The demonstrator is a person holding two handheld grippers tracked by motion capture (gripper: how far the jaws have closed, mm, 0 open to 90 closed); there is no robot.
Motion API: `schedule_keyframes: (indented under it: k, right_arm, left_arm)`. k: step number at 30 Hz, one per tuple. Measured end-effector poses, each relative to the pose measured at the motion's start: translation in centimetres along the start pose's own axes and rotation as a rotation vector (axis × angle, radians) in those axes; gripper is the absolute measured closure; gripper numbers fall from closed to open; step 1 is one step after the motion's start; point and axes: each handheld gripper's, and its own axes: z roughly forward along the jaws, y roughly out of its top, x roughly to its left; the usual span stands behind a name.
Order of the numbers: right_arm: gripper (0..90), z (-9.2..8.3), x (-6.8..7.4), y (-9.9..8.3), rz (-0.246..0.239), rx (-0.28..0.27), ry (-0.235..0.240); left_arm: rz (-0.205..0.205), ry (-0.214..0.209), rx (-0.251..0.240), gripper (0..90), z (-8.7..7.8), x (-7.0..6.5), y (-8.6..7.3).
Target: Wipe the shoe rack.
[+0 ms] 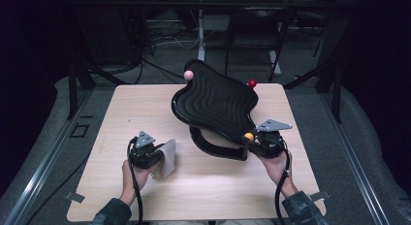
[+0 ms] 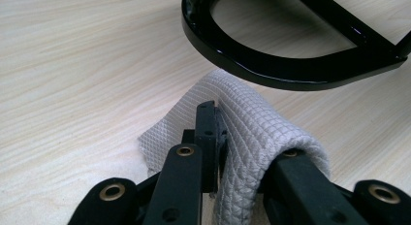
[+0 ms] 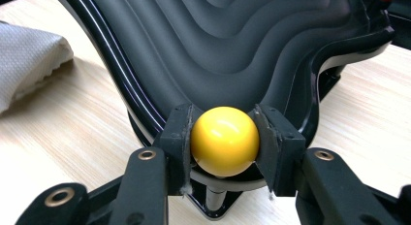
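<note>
The wavy black tray (image 1: 215,101) hides most of its stand (image 1: 218,146). Beneath its near corner, the right gripper (image 3: 224,142) clamps the yellow ball (image 3: 224,140); left of the stand, the left gripper (image 2: 242,152) pinches a grey cloth (image 2: 252,123).

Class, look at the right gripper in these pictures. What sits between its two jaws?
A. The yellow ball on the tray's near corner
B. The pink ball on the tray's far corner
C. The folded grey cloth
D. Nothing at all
A: in the right gripper view the right gripper has its pads pressed on either side of the yellow ball at the edge of the black wavy tray.
</note>
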Motion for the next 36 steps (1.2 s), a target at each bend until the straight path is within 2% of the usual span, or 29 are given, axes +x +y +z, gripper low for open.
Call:
schedule_keyframes:
  k: [7,11,13,17,22,25,27,30,32,36]
  right_arm:
    - [59.4,-1.0,-2.1,-0.2,-0.01,0.038,0.008]
    - [59.2,-1.3,-3.0,-0.3,0.004,0.046,-0.027]
    - [58.4,-1.3,-3.3,-0.3,0.024,0.033,-0.058]
    - [58.4,-1.1,-3.4,-0.3,0.04,0.012,-0.054]
    - [59.4,-1.0,-3.5,-0.5,0.033,0.0,-0.066]
    - [59.5,-0.9,-3.5,-0.5,0.028,0.002,-0.066]
    - [59.6,-0.9,-3.7,-0.5,0.032,0.001,-0.067]
    - [59.5,-0.9,-3.9,-0.5,0.037,-0.003,-0.062]
    - [59.5,-0.8,-4.0,-0.5,0.034,-0.003,-0.062]
    - [59.5,-0.8,-4.2,-0.5,0.04,-0.007,-0.054]
  left_arm:
    - [0.036,0.002,-0.016,81.5,0.9,-1.0,0.1]
    - [0.051,0.008,-0.035,81.5,1.8,-1.3,0.4]
    - [0.048,0.007,-0.046,81.5,2.4,-1.4,0.7]
    - [0.039,0.002,-0.063,81.5,4.2,-1.5,1.4]
    - [0.088,0.004,-0.055,82.3,6.5,-2.2,2.3]
    - [0.089,0.0,-0.079,82.3,7.4,-2.5,2.9]
    - [0.07,-0.006,-0.106,82.3,8.0,-2.6,3.2]
    - [0.046,-0.006,-0.118,82.4,9.3,-2.5,3.2]
    - [0.021,-0.011,-0.111,82.3,10.0,-2.2,3.1]
    - [0.014,-0.004,-0.1,82.3,11.2,-1.6,3.2]
